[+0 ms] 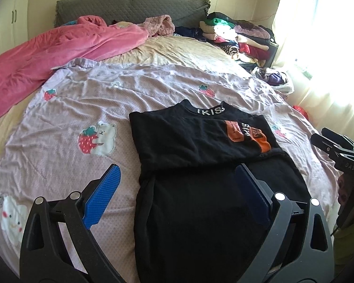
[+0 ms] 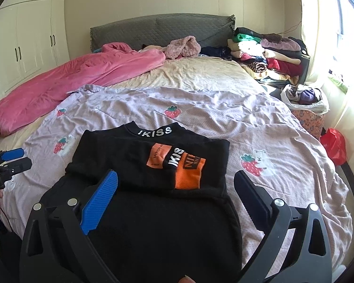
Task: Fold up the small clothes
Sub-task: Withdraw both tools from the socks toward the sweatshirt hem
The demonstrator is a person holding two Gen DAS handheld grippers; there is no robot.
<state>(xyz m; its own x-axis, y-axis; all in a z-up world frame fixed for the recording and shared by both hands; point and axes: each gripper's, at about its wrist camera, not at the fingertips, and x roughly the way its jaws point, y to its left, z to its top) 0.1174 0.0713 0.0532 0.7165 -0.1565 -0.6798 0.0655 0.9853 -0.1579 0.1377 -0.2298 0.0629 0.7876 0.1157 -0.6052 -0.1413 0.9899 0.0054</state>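
Note:
A black "IKISS" top [image 1: 195, 141] [image 2: 134, 155] lies flat on the lilac strawberry sheet [image 1: 87, 94] [image 2: 259, 127], both sleeves folded in over the chest, an orange patch [image 2: 188, 172] showing on the right sleeve. My left gripper [image 1: 177, 176] is open and empty above the top's lower left part. My right gripper [image 2: 175, 184] is open and empty above its lower right part. Each gripper shows at the edge of the other's view, the right gripper [image 1: 335, 146] and the left gripper [image 2: 9, 158].
A pink duvet [image 1: 47, 56] [image 2: 70, 77] lies along the left of the bed. A pile of folded clothes [image 1: 240, 35] [image 2: 269, 54] sits at the far right by the grey headboard [image 2: 162, 30]. A bag of laundry [image 2: 304, 99] and a red bag [image 2: 334, 146] stand beside the bed.

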